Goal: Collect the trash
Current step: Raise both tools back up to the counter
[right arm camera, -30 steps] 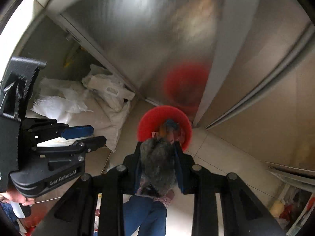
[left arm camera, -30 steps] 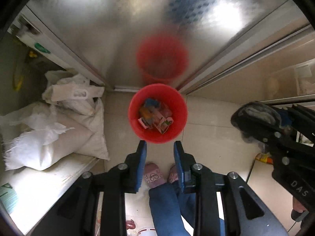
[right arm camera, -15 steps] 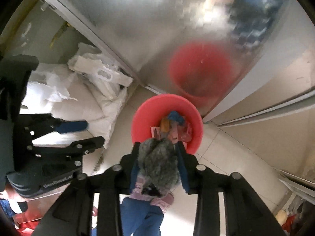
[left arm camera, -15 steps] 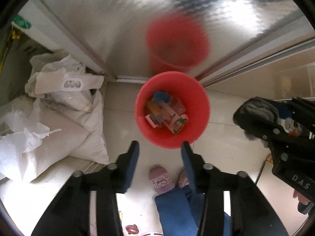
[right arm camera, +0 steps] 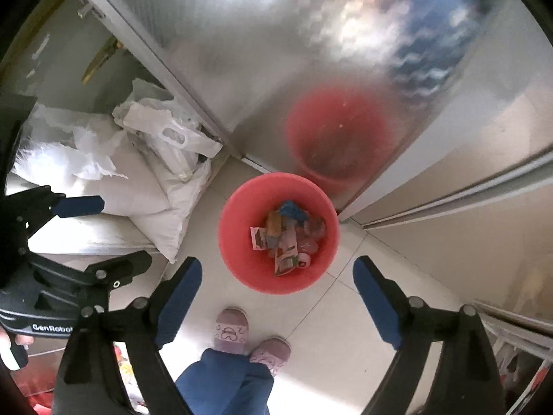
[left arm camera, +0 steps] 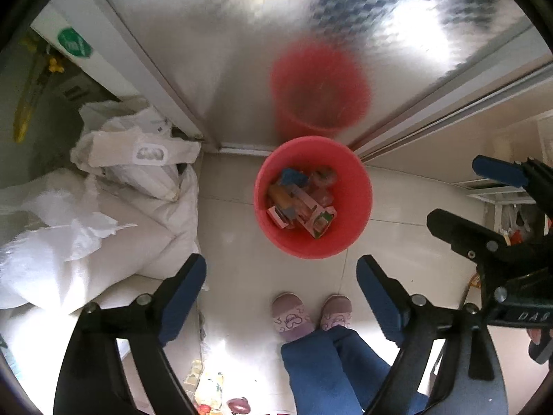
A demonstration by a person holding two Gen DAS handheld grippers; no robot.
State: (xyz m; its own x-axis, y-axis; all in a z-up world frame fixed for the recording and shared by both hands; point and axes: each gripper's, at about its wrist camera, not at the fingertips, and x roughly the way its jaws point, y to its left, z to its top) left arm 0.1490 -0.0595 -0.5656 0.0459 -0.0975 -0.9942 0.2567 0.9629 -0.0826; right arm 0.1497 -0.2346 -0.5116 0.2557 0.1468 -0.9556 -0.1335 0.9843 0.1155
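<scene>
Right gripper (right arm camera: 276,276): jaws having just been spreading; the grey fluffy wad clamped between them a second ago is now gone, so they are standing released and empty.
Left gripper (left arm camera: 281,273): jaws likewise having just been opening wide, nothing between them.
Red bucket (left arm camera: 312,197): sitting at 12 o'clock of both grippers on the floor tiles (left arm camera: 235,238), holding cartons and wrappers (right arm camera: 283,238).
Task reading: the drop is probably completing; the wad itself is not showing in either view.
View difference: the left wrist view is showing a green sticker (left arm camera: 74,43) at 10 o'clock; the right wrist view is not.
</scene>
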